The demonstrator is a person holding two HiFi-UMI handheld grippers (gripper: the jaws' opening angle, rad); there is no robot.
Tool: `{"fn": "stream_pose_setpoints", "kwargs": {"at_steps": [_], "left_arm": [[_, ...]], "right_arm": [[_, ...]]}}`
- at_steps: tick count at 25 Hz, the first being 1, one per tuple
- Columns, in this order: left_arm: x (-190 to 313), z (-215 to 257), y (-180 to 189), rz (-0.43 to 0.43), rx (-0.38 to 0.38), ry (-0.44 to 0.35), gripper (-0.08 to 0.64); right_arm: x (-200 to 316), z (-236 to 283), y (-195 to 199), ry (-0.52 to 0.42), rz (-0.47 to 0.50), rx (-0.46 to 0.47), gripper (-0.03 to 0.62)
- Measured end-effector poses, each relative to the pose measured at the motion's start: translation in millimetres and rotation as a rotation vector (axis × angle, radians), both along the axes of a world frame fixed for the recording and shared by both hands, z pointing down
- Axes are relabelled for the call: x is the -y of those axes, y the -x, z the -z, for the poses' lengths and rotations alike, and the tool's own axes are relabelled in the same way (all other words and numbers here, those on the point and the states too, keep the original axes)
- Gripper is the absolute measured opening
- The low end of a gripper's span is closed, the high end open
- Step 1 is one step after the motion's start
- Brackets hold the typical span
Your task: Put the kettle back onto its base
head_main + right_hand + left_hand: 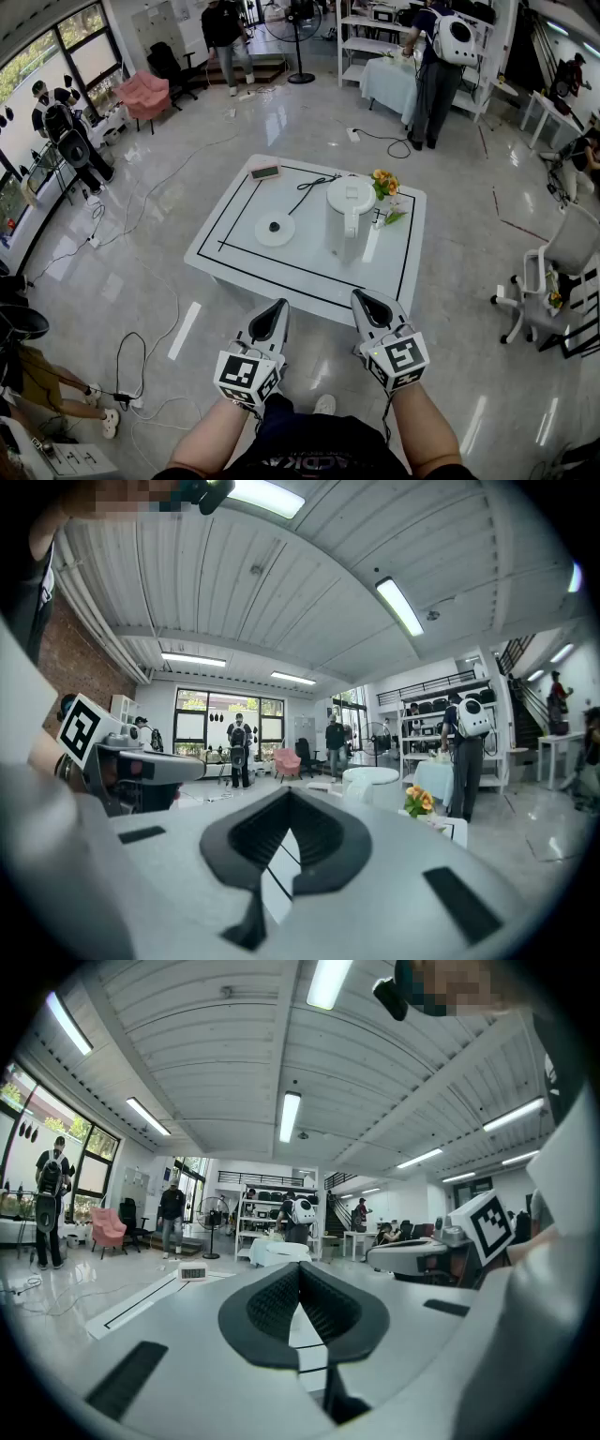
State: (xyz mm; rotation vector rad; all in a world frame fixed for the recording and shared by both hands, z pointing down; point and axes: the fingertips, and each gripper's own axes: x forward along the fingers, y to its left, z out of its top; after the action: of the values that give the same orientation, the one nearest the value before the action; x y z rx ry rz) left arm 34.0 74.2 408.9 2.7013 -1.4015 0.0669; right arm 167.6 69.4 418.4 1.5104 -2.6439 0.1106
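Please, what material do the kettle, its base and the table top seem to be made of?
Kettle: probably matte white plastic, uniform and without bright reflections. Base: likely the same white plastic, with a dark centre connector. Table: smooth white board, perhaps laminate.

The right gripper (289,797) held its jaws together, empty. The white kettle (372,782) stood at one o'clock, flowers (418,800) at two, the left gripper (141,766) at nine.

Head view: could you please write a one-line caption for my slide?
White kettle stands beside its round white base on a white table; left gripper and right gripper are shut and empty.
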Motion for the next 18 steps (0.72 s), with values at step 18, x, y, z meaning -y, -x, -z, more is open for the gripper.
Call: {"fn": "stream_pose_setpoints", "kwargs": {"at_steps": [18], "left_arm": [[10.5,-0.6,0.6,0.029,-0.007,0.008,0.009]], "right_arm": [[7.3,2.6,4.2,-0.015,0.041,0.035,0.002]]}}
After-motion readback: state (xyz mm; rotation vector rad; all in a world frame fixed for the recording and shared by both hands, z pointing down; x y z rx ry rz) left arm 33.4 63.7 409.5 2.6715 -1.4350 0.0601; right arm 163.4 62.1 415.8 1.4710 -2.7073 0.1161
